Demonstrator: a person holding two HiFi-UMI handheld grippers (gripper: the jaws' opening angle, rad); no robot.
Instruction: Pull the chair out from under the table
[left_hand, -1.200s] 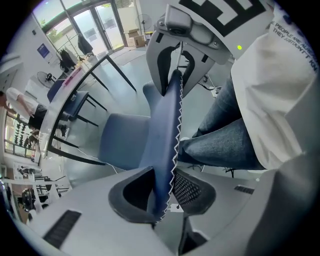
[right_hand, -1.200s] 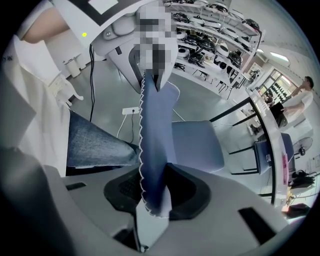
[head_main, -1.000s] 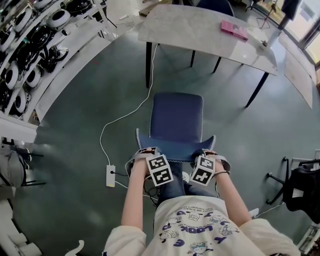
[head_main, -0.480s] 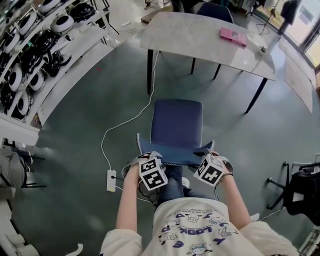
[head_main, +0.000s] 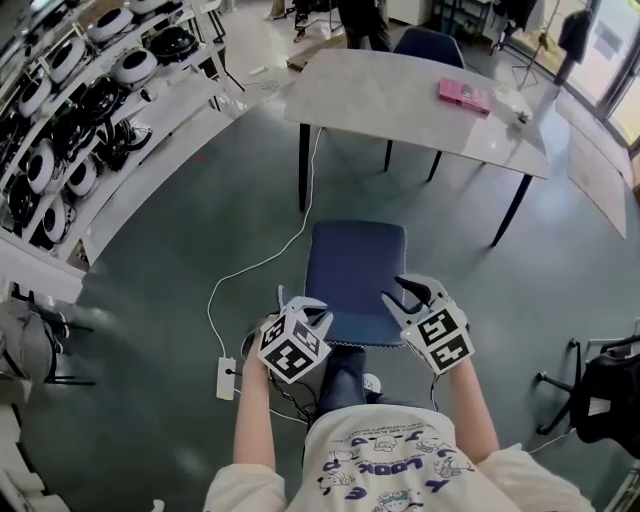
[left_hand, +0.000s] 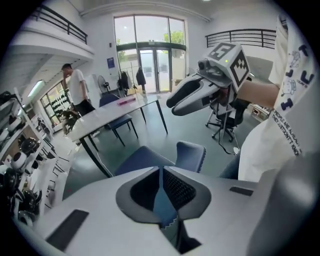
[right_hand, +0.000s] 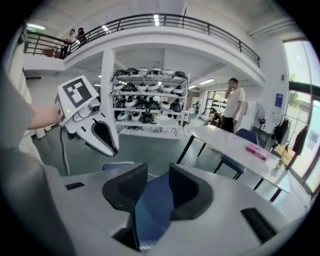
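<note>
Fingers (right_hand: 186, 192) just closing, empty: left gripper (head_main: 312, 308) clenched, right gripper (head_main: 398, 293) half-spread.
Chair (head_main: 355, 265) mid-frame clear of table (head_main: 400, 90); pull apparently finished, withdraw next.

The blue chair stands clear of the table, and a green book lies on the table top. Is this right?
Not quite. The book on the table is pink, not green; the head view shows it. The blue chair does stand clear of the table.

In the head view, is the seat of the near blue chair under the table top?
No, the near blue chair stands clear of the table, with floor showing between them.
</note>
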